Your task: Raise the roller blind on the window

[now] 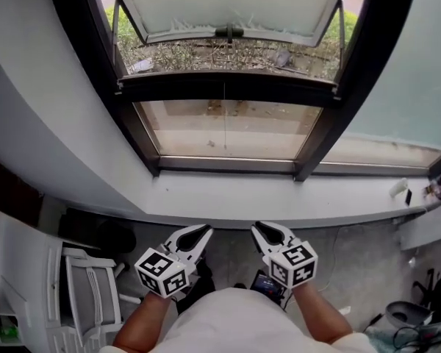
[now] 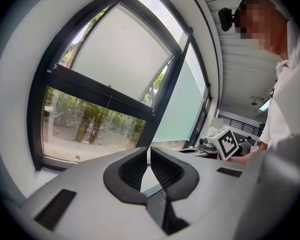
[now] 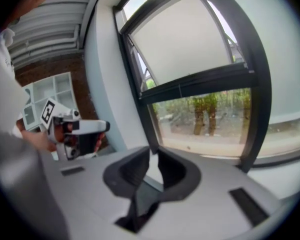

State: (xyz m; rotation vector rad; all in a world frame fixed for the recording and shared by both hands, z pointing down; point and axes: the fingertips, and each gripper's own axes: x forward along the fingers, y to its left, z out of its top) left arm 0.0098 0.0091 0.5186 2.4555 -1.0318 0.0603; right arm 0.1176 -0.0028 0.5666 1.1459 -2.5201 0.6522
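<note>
Left hand-held gripper (image 1: 204,232) pressed together, right hand-held gripper (image 1: 258,229) barely parted (empty), near sill (image 1: 279,201)

The window (image 1: 228,127) had a dark frame split by a horizontal crossbar (image 1: 228,85). Below the crossbar, a clear pane showed bare ground and plants outside. A thin cord (image 1: 224,116) hung straight down from the crossbar's middle across that pane. Above the crossbar, the upper sash (image 1: 228,2) held a pale, frosted-looking pane and stood tilted outward at its bottom edge. Beyond the crossbar's right end, the roller blind (image 1: 419,72), a flat pale green sheet, hung lowered well below the crossbar, with only a low strip of glass bare beneath it.
</note>
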